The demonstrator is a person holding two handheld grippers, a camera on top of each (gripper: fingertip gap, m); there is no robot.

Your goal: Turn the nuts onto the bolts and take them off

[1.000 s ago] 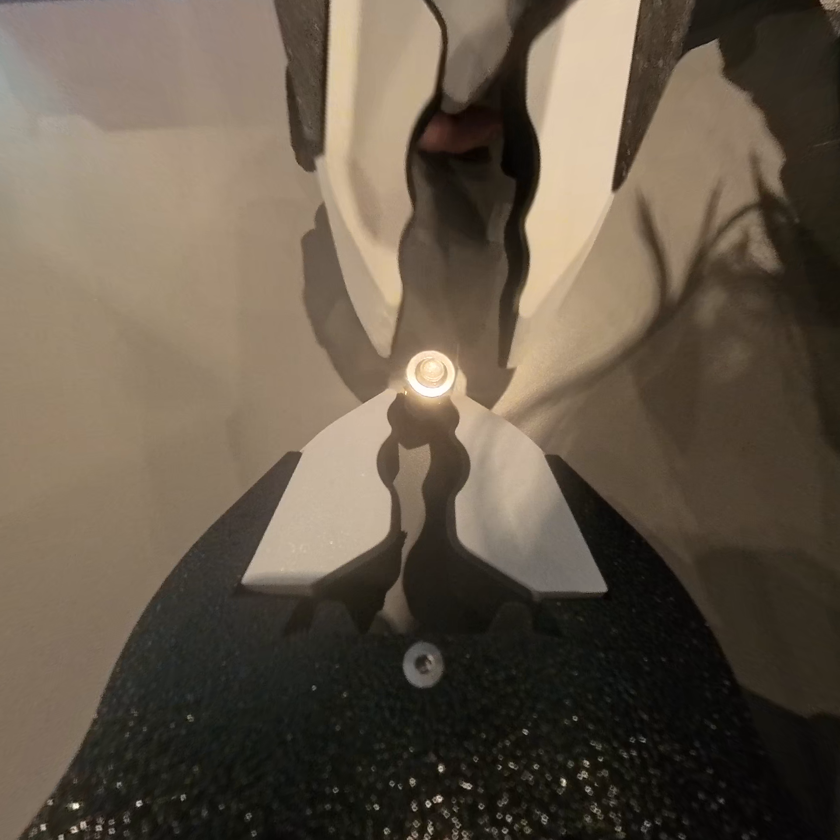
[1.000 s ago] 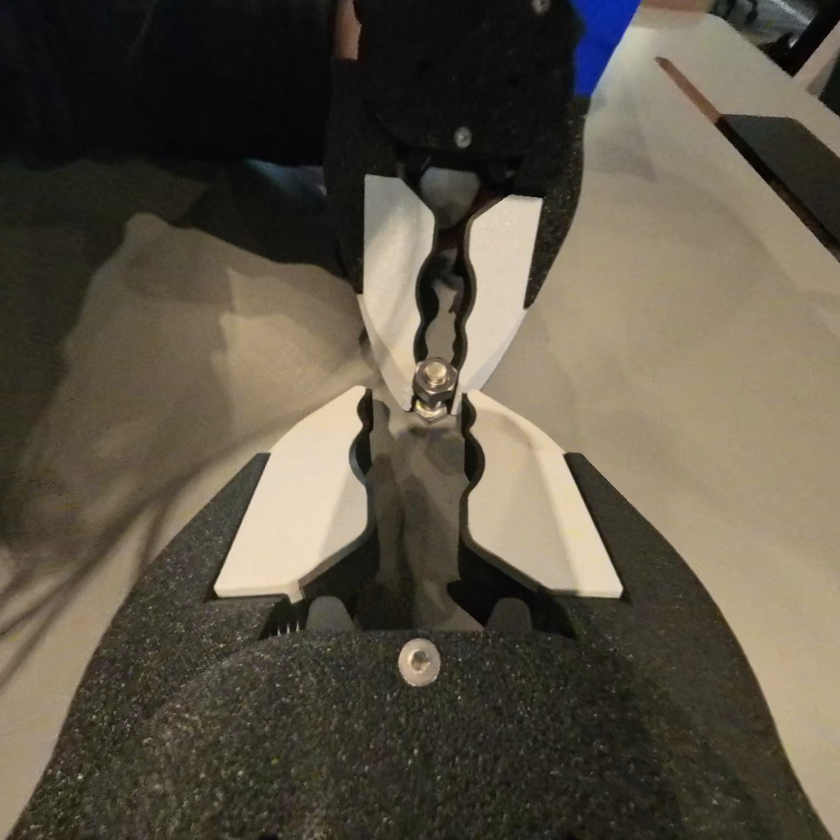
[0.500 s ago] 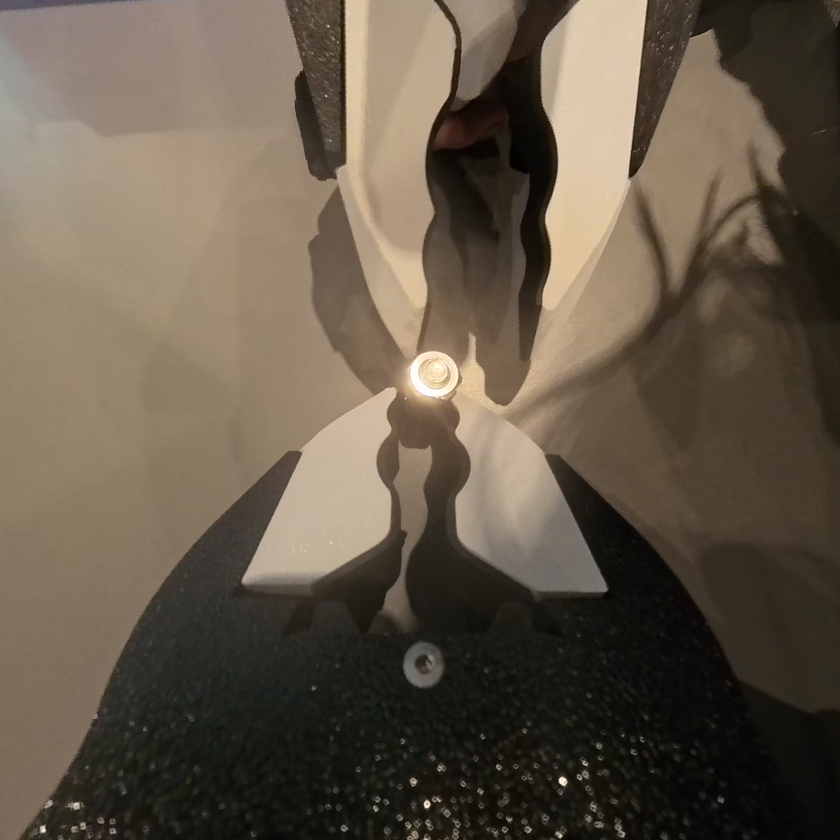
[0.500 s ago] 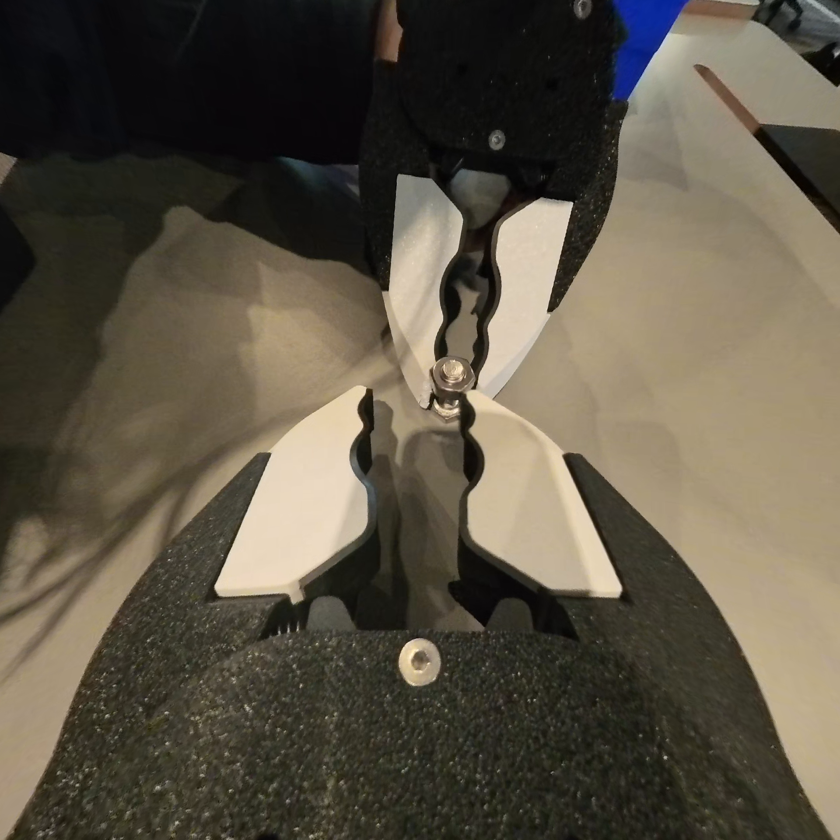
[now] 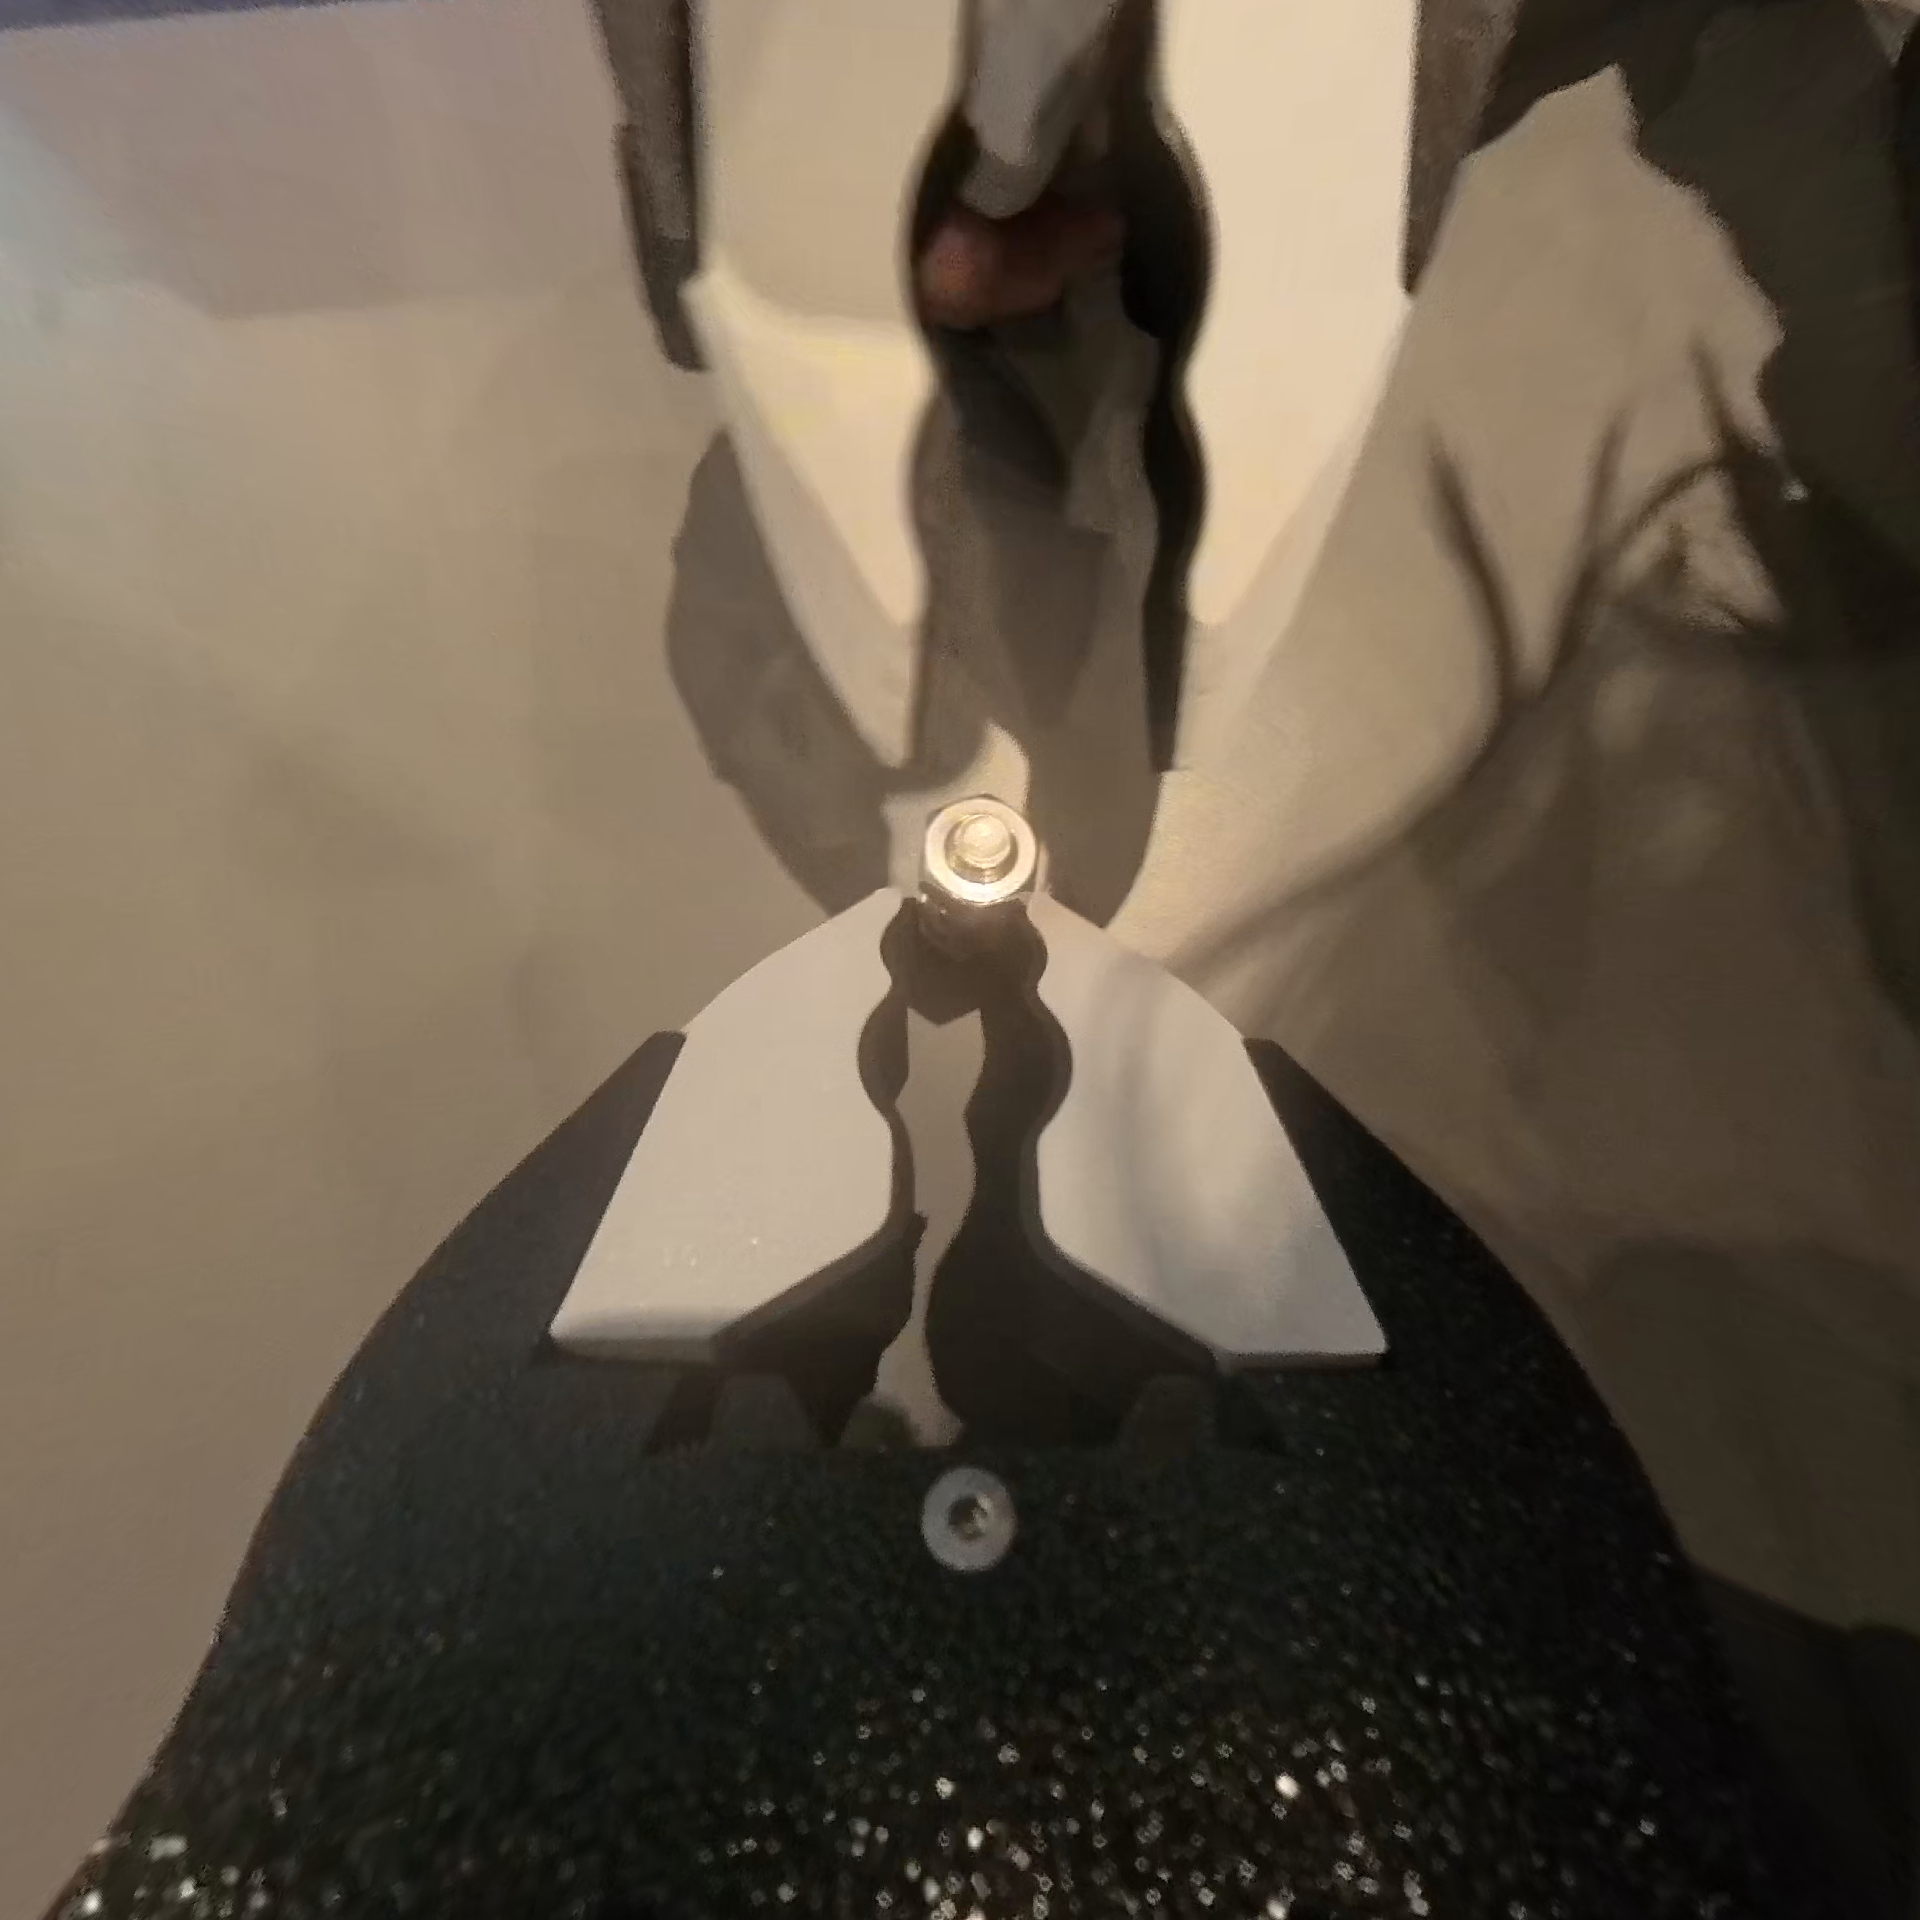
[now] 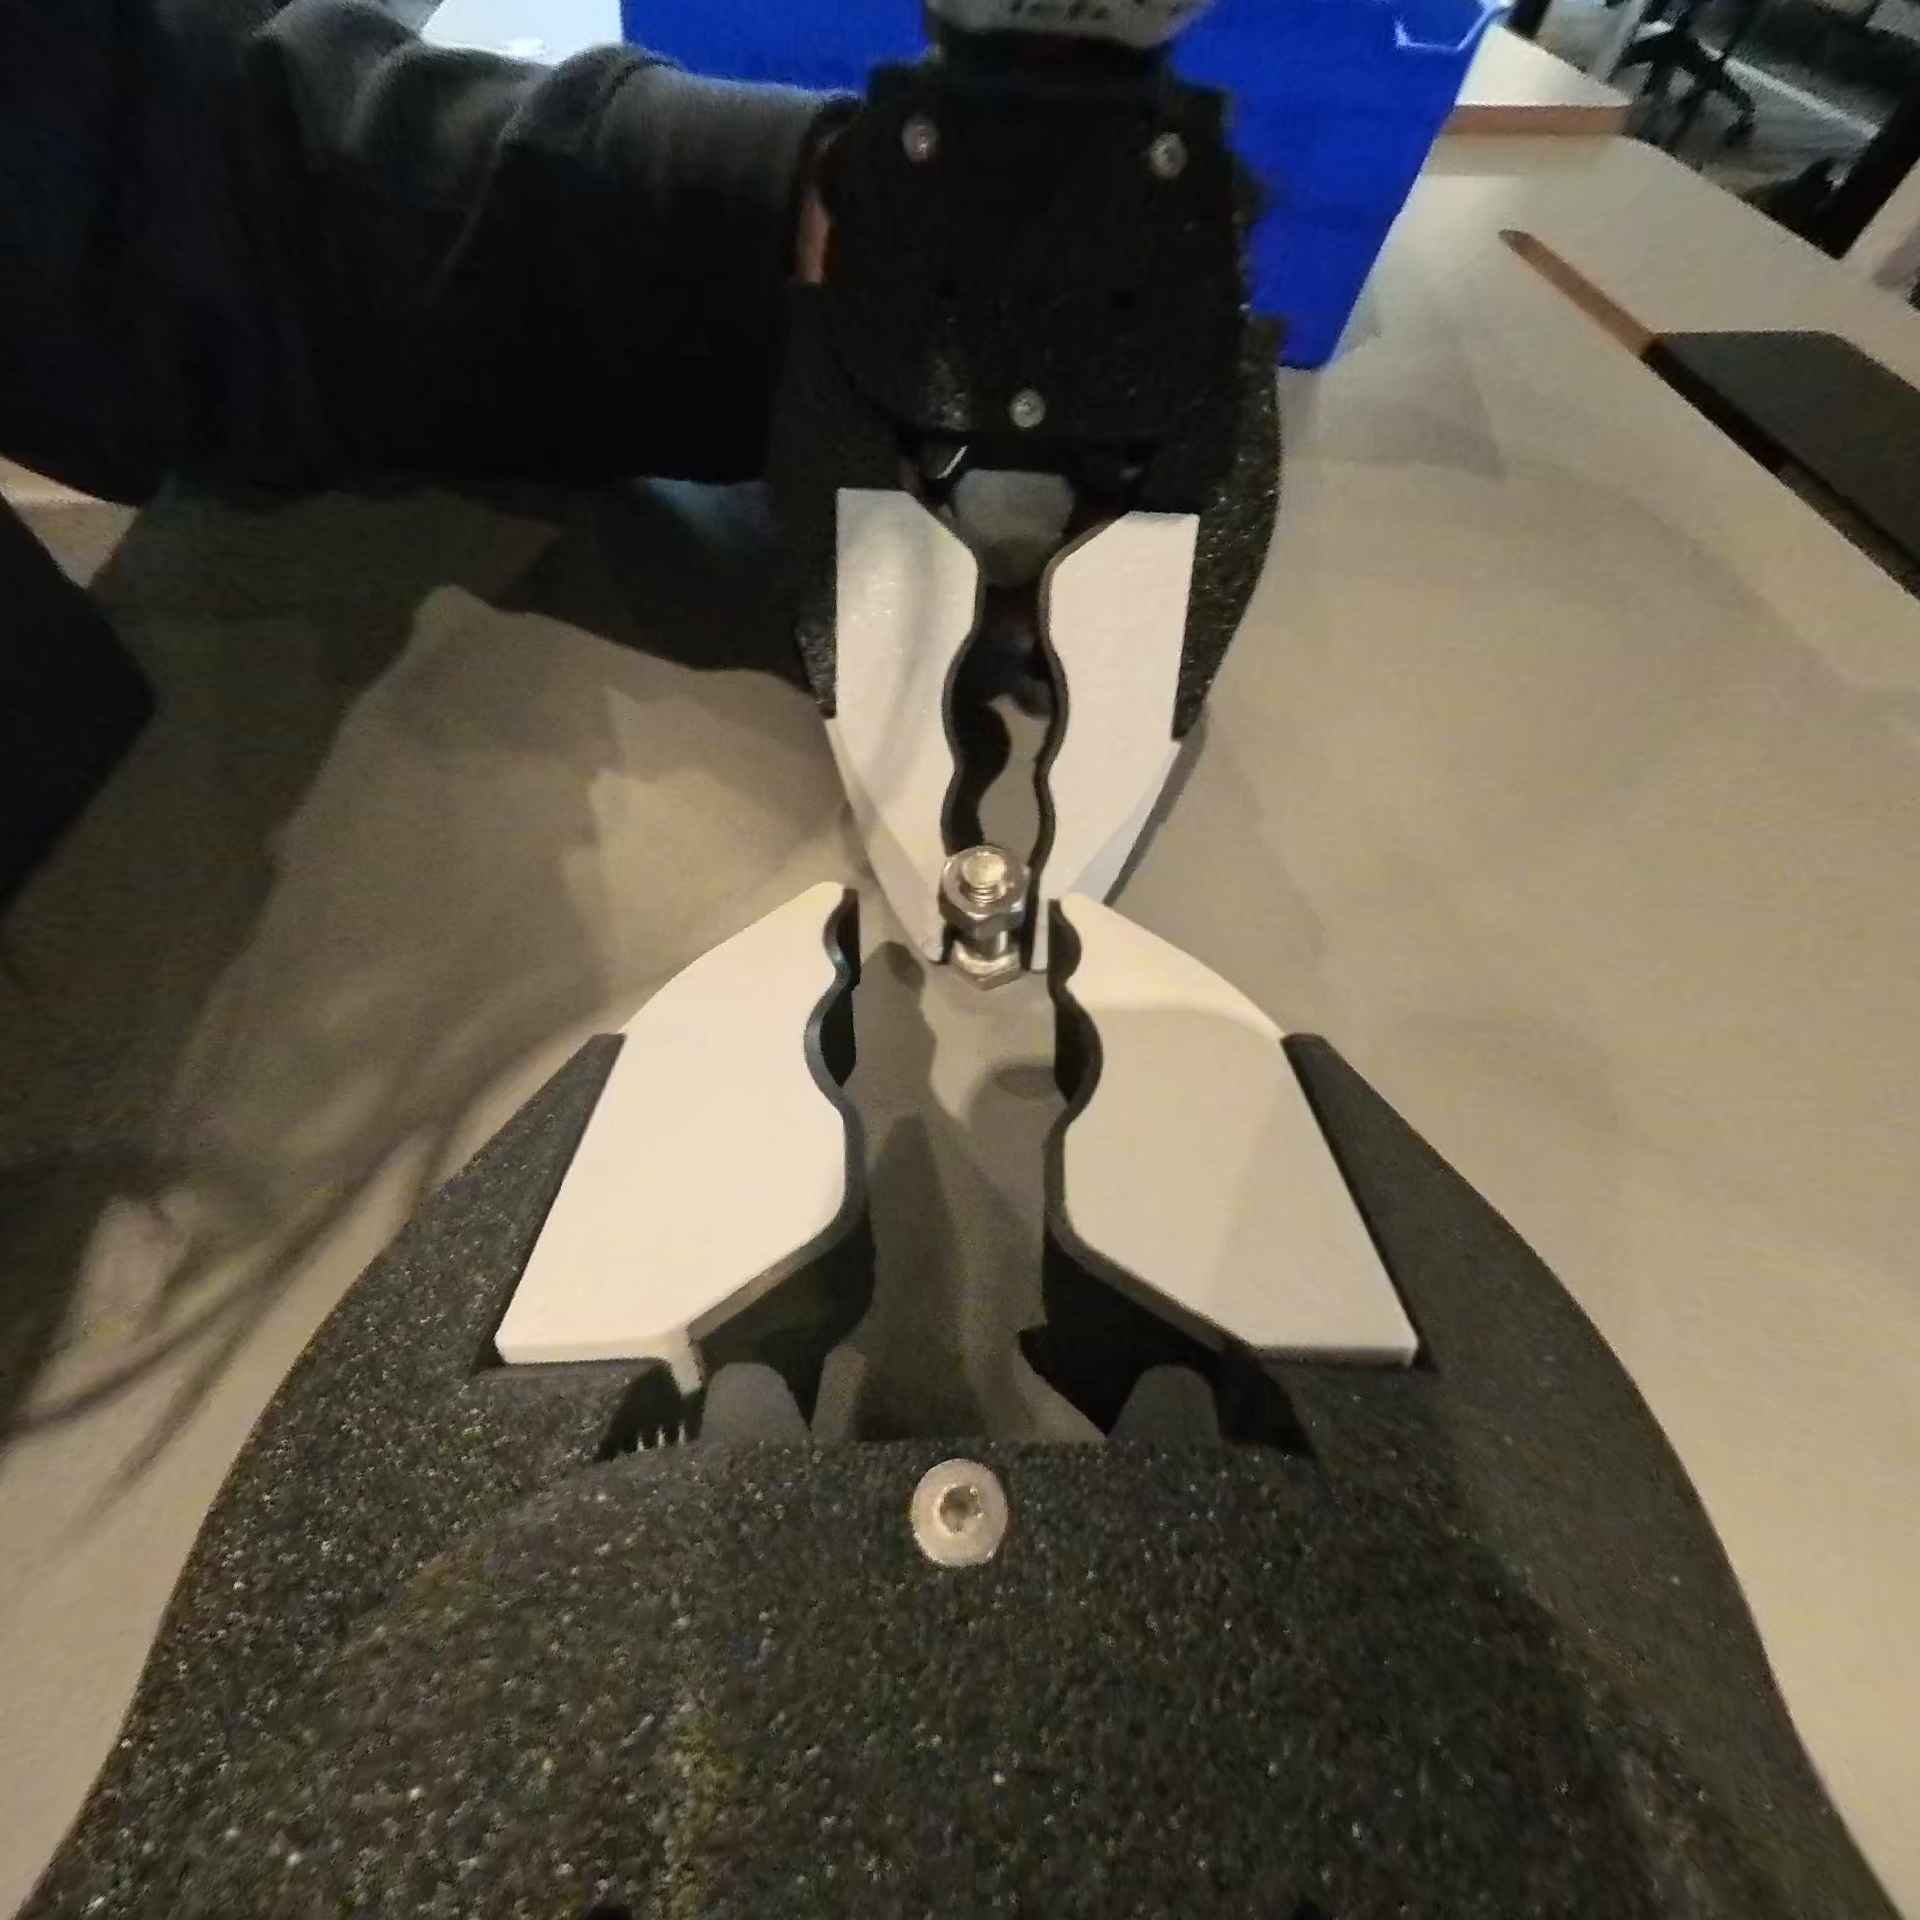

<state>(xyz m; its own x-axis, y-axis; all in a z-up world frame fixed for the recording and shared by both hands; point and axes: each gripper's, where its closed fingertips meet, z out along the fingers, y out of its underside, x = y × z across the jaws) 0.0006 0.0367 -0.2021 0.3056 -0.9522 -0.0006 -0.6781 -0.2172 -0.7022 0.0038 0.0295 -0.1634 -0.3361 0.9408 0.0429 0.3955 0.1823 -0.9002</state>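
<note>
My left gripper (image 5: 961, 914) is clamping the bolt (image 6: 977, 951) above the worktop (image 6: 1558, 831). My right gripper (image 6: 951, 925) is standing open around the nut (image 6: 982, 914). The nut is sitting partway along the thread; judging by this, turning is unfinished.

Tabletop (image 6: 1558, 831): plain, matte, light beige surface, filling both wrist views; crossed by soft grey shadows (image 6: 364, 831) at left in the right wrist view. Blue bin (image 6: 1330, 156): resting on the tabletop at its far edge. Flat black slab (image 6: 1797, 416): lying right of the blue bin, nearer the camera, well apart from it. Thin brown strip (image 6: 1579, 291): lying between the blue bin and the slab, just beside the slab's left edge. Left wrist view: bare beige tabletop (image 5: 312, 727), blurred, shadowed at right.
</note>
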